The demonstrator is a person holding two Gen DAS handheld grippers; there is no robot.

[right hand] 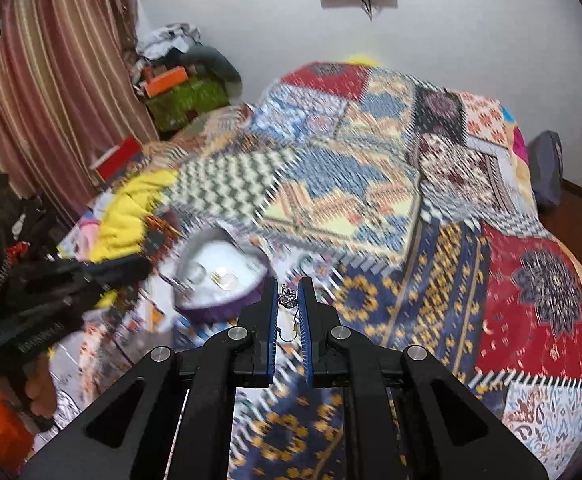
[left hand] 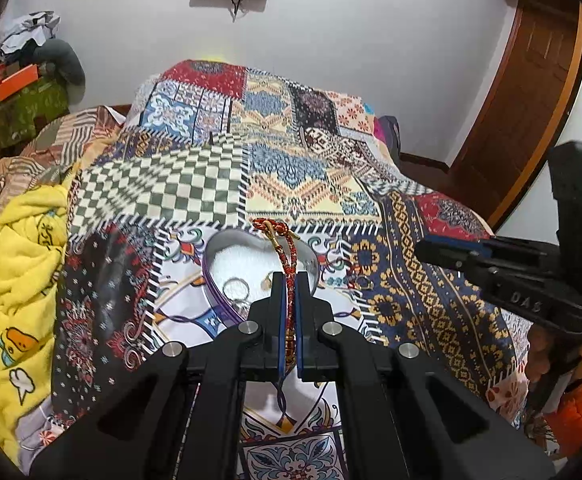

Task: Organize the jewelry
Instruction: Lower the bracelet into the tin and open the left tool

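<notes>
My left gripper (left hand: 290, 276) is shut on a red braided bracelet (left hand: 281, 232), whose loop sticks up past the fingertips over a heart-shaped purple box (left hand: 215, 292). A silver ring (left hand: 236, 288) and a small gold piece (left hand: 268, 279) lie on the box's white lining. My right gripper (right hand: 289, 280) is shut on a small silver earring (right hand: 288, 299), its hook hanging between the pads. In the blurred right wrist view the box (right hand: 227, 308) lies just left of the fingertips. Each gripper shows in the other's view: the right gripper (left hand: 431, 250) and the left gripper (right hand: 139, 266).
Everything rests on a bed covered by a patchwork bedspread (left hand: 303, 184). A yellow blanket (left hand: 19, 248) is bunched at the left. Another small piece of jewelry (left hand: 361, 282) lies on the cloth right of the box. A wooden door (left hand: 531, 92) stands at the right, striped curtains (right hand: 43, 80) at the left.
</notes>
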